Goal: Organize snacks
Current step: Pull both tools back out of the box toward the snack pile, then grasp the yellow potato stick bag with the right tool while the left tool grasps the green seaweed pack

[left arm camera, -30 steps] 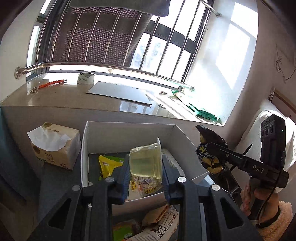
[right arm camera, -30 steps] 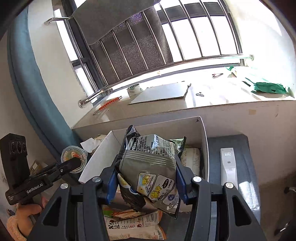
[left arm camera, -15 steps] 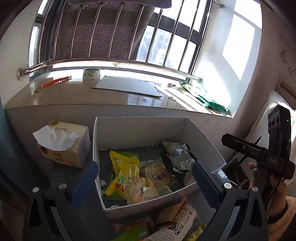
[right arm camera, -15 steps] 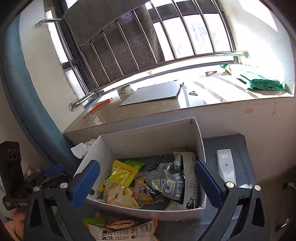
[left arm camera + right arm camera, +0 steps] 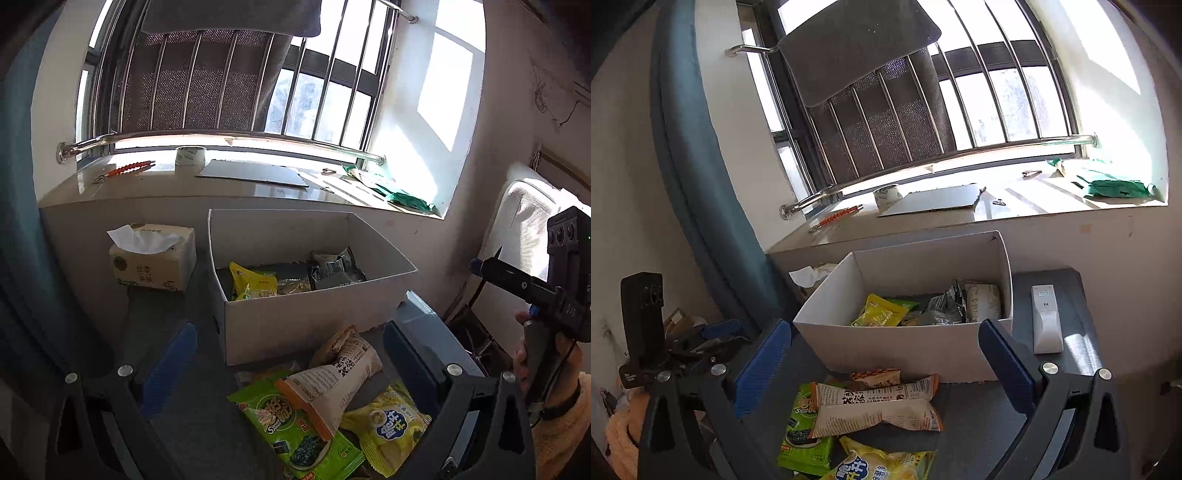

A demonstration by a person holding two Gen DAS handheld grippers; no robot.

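A white cardboard box (image 5: 306,317) (image 5: 908,350) stands on the dark table and holds several snack packs, among them a yellow one (image 5: 253,284) (image 5: 881,312) and a grey one (image 5: 336,271) (image 5: 942,308). In front of the box lie a beige-and-orange pack (image 5: 332,384) (image 5: 875,406), a green seaweed pack (image 5: 295,428) (image 5: 803,435) and a yellow chips pack (image 5: 388,428) (image 5: 882,463). My left gripper (image 5: 291,365) is open and empty above these loose packs. My right gripper (image 5: 886,365) is open and empty, also short of the box.
A tissue box (image 5: 153,256) stands left of the white box. A white remote (image 5: 1046,319) lies on the table to its right. The window sill behind carries a tape roll (image 5: 190,157), a grey board (image 5: 255,173) and green bags (image 5: 1115,186).
Both grippers opened: the left let go of the clear jelly cup, the right of the grey snack pack, which now lies in the box. Both then drew back toward the loose packs.
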